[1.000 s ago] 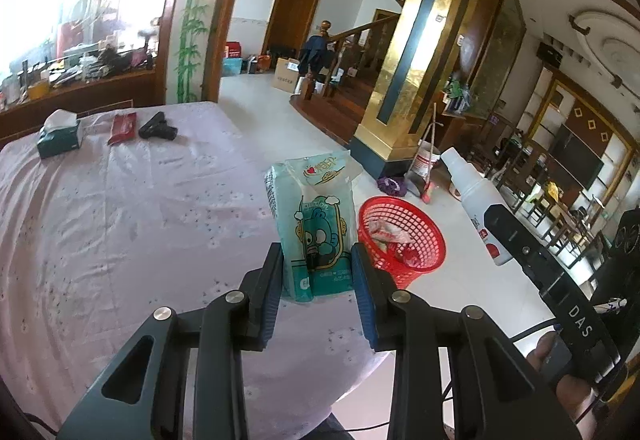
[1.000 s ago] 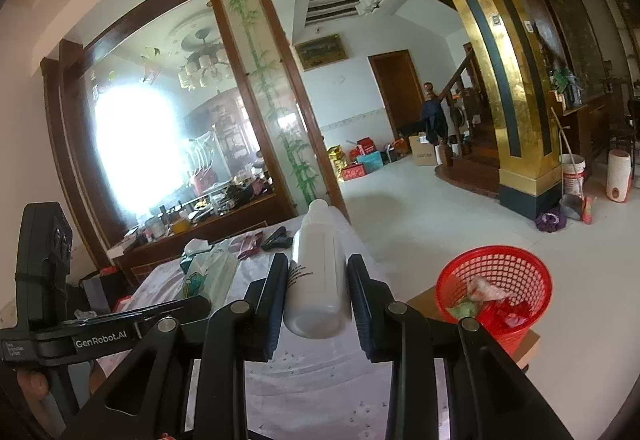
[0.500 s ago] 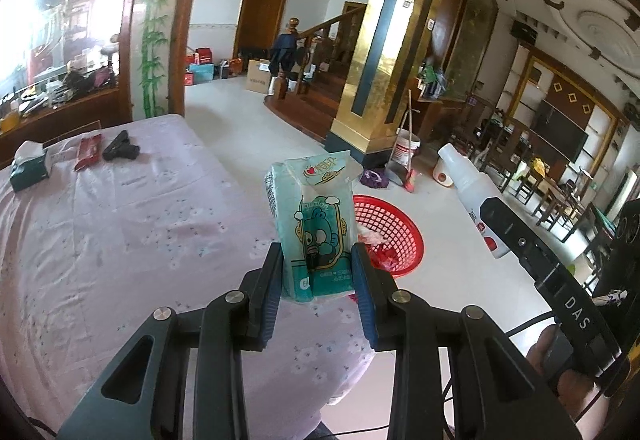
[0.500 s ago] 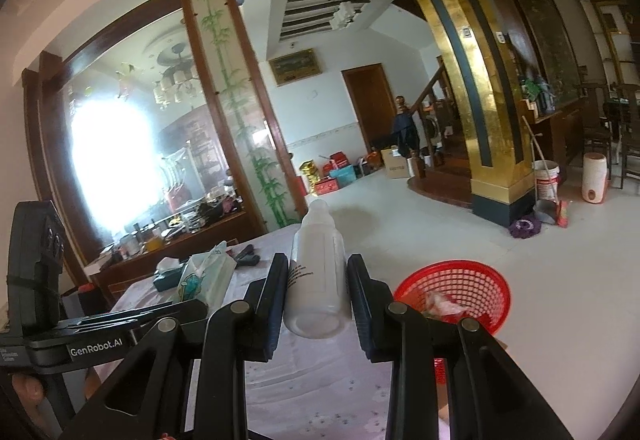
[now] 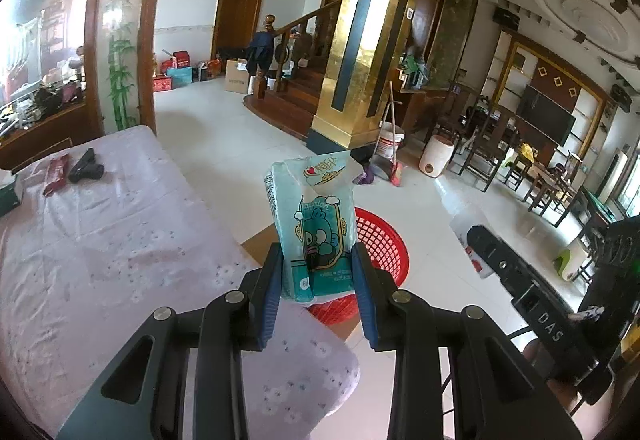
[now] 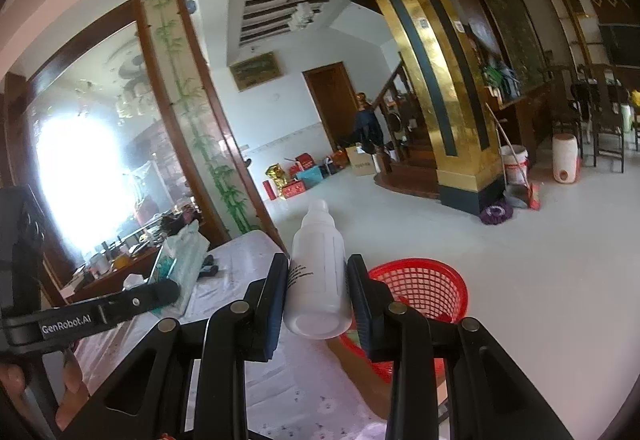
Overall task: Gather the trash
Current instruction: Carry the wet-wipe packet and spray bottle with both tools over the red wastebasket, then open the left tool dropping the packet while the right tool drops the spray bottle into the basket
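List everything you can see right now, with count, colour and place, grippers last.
tissue pack: 1, teal with a cartoon figure, clamped upright in the left gripper
plastic bottle: 1, white, clamped in the right gripper, cap pointing away
basket: 1, red mesh, just past the table's near corner, ahead of both grippers
table: 1, pale lilac flowered cloth, left of the basket
tissue box: 1, dark green, far left edge of the table
wrapper: 1, dark red, far end of the table
black object: 1, beside the wrapper, too small to identify
bucket: 1, white, at the foot of the gold pillar
left gripper: black, blue pads, shut on the tissue pack
right gripper: black, shut on the plastic bottle
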A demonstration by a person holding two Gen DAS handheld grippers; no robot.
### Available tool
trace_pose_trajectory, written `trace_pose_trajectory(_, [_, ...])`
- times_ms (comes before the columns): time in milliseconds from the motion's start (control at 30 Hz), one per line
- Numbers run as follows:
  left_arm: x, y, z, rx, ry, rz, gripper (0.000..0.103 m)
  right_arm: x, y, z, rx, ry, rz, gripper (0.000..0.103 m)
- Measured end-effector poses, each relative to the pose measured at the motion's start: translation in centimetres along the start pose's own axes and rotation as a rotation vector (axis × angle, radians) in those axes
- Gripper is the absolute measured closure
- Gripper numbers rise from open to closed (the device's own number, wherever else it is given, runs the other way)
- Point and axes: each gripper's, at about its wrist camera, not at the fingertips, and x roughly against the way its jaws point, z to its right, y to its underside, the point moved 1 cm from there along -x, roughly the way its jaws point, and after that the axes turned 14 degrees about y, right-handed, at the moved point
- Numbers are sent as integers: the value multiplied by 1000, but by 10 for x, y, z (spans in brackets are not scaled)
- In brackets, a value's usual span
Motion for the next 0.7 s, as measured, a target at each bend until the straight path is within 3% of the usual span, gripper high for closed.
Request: trace_pose_trajectory(700, [-125,-7,-8,-16,76,-126,70,-83,5,50,-72,83,-117,71])
